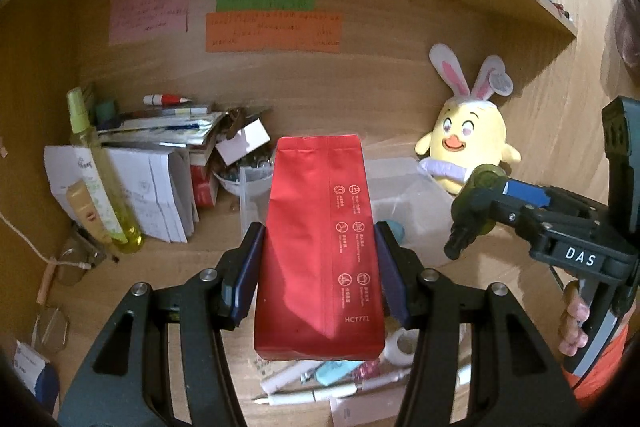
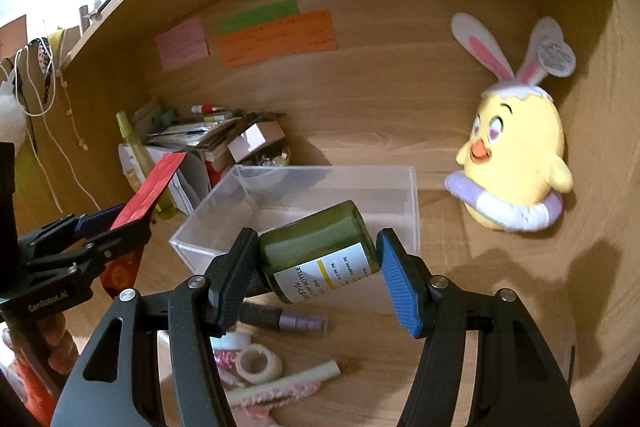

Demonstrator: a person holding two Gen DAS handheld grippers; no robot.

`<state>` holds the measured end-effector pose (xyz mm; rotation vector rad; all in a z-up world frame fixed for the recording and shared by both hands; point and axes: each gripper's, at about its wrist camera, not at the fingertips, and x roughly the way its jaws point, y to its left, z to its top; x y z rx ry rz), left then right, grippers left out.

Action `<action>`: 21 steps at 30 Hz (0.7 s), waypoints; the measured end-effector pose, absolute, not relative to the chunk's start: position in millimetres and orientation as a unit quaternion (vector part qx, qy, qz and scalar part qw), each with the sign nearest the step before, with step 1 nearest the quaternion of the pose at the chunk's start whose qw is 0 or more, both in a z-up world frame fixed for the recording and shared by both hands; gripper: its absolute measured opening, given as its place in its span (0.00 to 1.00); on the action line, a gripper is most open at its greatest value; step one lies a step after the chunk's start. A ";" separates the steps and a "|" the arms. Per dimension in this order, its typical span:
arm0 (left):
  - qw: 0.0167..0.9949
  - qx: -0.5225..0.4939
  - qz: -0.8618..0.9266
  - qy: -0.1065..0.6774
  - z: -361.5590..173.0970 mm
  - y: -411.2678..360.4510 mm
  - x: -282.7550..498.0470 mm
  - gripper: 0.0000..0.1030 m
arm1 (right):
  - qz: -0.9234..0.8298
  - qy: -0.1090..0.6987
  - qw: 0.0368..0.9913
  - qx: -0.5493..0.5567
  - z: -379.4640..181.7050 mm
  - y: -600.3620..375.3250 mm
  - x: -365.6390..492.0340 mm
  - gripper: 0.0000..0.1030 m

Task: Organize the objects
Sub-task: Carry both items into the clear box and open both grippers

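Wooden desk alcove walls fill the left wrist view, coloured notes point(image 1: 272, 27) stuck on the back panel, their writing too blurred to read. Its left gripper point(image 1: 318, 267) pinches a red pouch point(image 1: 316, 247) upright, lifted off the desk, hiding most of the clear plastic box point(image 1: 404, 199) behind.

Right wrist view: the right gripper point(image 2: 316, 267) clamps a green bottle point(image 2: 320, 255) tilted on its side above that box, cap hidden behind the left pad. A plush chick point(image 2: 516, 155) leans nearby.
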<state>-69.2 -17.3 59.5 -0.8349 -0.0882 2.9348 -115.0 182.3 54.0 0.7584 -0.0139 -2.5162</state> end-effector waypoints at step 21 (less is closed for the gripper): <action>0.024 -0.310 0.950 -0.035 52.4 -35.2 -151.1 0.52 | -0.925 0.045 0.241 0.292 50.2 146.2 -185.2 0.56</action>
